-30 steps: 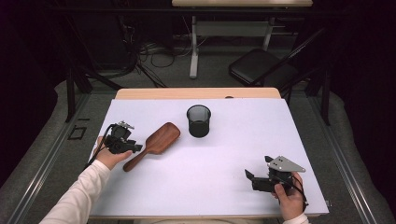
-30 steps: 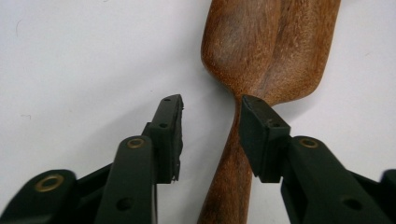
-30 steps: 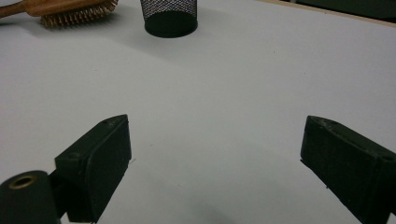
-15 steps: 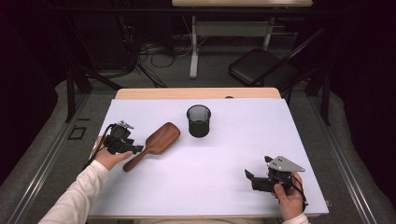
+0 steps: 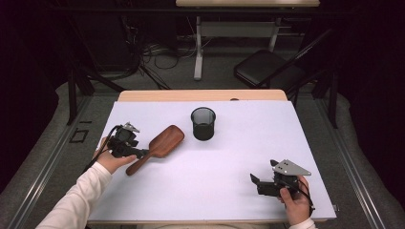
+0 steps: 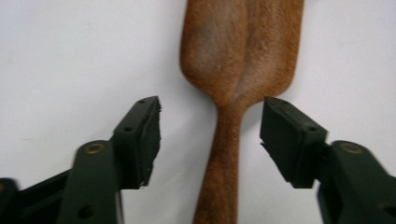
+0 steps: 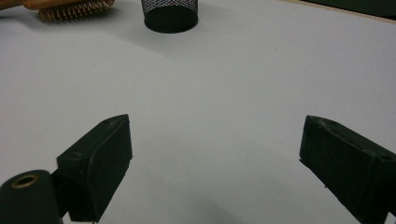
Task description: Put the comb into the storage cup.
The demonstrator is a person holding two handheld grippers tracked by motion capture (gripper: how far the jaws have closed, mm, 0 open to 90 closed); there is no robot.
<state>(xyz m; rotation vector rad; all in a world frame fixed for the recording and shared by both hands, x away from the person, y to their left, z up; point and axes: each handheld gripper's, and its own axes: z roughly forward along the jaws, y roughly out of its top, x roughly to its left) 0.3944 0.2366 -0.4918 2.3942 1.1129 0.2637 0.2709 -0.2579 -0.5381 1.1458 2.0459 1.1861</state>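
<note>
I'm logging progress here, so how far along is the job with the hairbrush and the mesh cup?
Nothing looks finished: the wooden hairbrush lies bristles-down on the table, apart from the empty black mesh cup. In hand: the left tongs are open astride the brush's handle, not closed. The right tongs are open over bare table. Gripping and moving the brush remain, probably.

no readable text
no words, labels, brands, numbers or signs could be read on anything in view.
</note>
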